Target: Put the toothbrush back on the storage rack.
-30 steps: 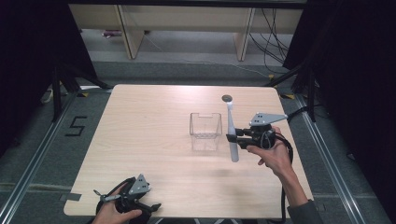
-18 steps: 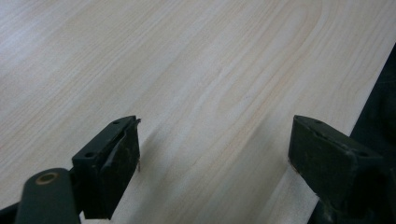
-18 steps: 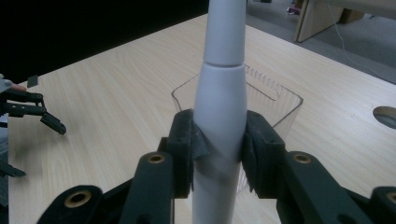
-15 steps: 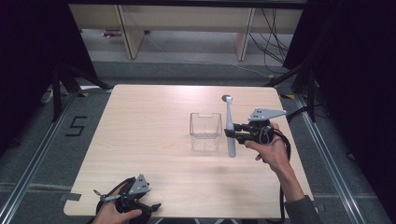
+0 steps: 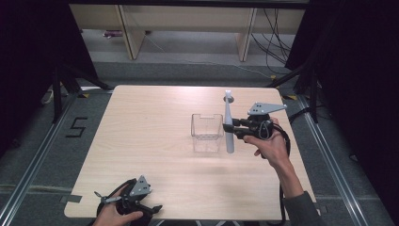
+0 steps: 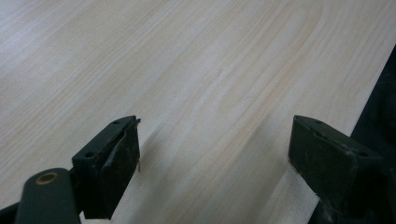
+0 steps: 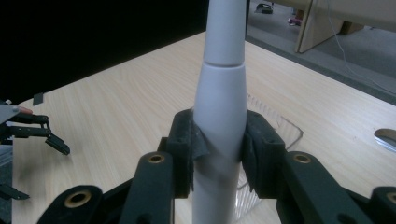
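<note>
My right gripper is shut on a white electric toothbrush around the thick part of its handle. The toothbrush stands upright, head up, just right of a clear plastic box near the middle of the table. The box looks empty. My left gripper lies low at the table's front left edge, held in a hand. It is open with only bare wood between the jaws.
The light wooden table has wide free room left of the box. A small dark round spot sits on the table behind the toothbrush. Wooden shelving and cables lie on the floor beyond the far edge.
The right gripper has lifted the toothbrush slightly and brought it upright beside the box. The left gripper has stayed where it was.
</note>
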Demonstrator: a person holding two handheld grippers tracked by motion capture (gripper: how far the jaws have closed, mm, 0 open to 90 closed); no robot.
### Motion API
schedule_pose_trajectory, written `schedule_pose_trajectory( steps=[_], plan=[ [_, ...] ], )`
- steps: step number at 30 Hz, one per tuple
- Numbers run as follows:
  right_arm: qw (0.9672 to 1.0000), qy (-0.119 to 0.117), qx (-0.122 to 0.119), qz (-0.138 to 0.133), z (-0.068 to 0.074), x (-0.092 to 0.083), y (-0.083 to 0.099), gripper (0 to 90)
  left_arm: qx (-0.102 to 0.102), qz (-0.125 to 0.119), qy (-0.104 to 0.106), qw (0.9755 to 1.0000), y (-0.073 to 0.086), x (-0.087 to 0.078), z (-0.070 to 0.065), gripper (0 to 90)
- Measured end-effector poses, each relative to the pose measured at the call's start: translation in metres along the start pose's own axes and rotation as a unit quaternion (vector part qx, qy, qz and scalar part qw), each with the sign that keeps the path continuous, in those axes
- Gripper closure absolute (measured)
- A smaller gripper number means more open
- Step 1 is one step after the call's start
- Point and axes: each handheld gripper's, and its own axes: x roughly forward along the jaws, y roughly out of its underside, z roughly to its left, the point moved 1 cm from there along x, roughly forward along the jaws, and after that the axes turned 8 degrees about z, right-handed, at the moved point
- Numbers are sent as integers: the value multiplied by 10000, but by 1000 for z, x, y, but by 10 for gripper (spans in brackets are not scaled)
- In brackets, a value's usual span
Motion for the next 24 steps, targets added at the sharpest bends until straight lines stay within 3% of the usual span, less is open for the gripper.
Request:
schedule_pose_trajectory(
  steps=[1,2,6,8,9,11,21,24],
  plan=[
    [10000,-29,53,23,1,1,-3,668,29,24,0,10000,0,0,0,159],
    [9999,57,-96,-23,-1,1,-5,668,13,12,-2,10000,0,0,0,159],
    [10000,-48,45,-56,1,4,-11,668,9,11,14,10000,0,0,0,159],
    [10000,-45,-37,-65,0,4,-14,668,24,13,2,10000,0,-1,0,159],
    [9999,-74,68,-97,2,6,-15,668,22,11,1,10000,0,-1,0,159],
    [10000,-84,-22,-43,1,6,-18,668,23,6,-4,10000,0,-1,0,159],
    [9996,-281,6,-100,4,15,-32,668,31,17,3,10000,0,-1,0,159],
    [9997,-237,22,-93,4,17,-35,668,36,20,4,10000,0,-1,0,159]
  ],
)
